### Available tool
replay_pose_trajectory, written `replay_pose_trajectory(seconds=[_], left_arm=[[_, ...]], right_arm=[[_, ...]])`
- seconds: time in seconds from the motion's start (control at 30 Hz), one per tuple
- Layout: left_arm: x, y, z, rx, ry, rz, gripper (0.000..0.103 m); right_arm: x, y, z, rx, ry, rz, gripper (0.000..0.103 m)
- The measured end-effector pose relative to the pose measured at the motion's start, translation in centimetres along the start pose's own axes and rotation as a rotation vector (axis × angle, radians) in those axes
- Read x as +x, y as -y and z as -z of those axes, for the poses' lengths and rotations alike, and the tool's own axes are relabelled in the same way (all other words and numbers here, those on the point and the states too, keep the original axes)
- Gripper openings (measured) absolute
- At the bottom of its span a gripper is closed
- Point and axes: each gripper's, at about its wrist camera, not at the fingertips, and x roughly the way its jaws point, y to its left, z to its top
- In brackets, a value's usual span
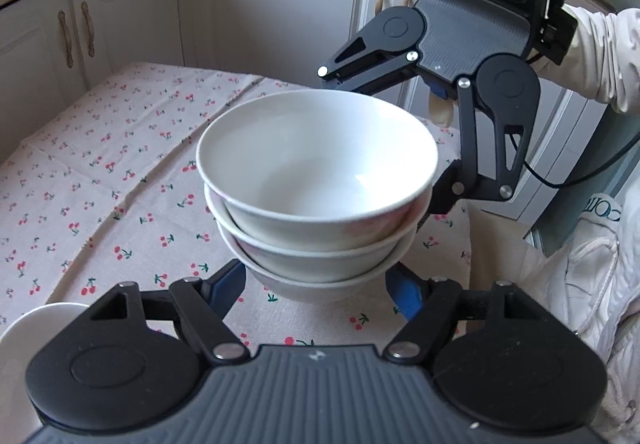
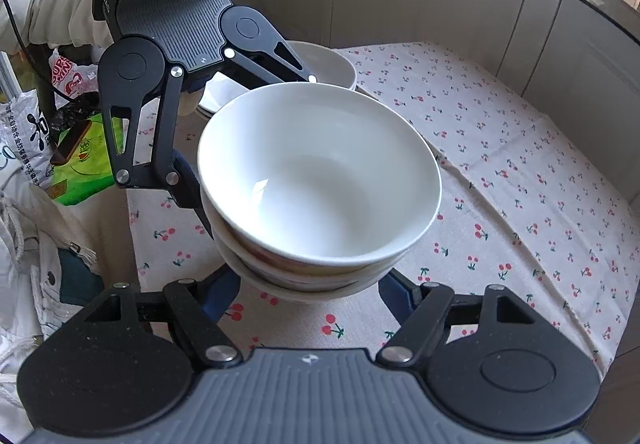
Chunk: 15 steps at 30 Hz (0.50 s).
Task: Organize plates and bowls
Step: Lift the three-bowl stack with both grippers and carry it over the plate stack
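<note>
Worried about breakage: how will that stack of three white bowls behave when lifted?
The stack of three white bowls looks glazed, so probably slippery and fragile. The top bowl sits slightly askew, so it may shift. Likely heavy for its size.

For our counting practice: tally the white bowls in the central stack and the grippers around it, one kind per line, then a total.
Stacked white bowls: 3
Grippers: 2 (left gripper, right gripper)
Total: 5

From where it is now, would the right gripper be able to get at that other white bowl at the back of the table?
Probably not directly. The right gripper straddles the bowl stack, and the left gripper stands between it and the far bowl. It would need to pull clear first.
</note>
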Motion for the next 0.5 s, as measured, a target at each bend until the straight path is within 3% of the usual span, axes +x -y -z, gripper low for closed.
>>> replay_pose_trajectory(seconds=[0.5], left_arm=[[-8.0,-0.8,1.4,-0.015,0.067,-0.154,0.076]], right_arm=[[-0.3,-2.1,-7.9,-0.165,0.031,0.030,0.080]])
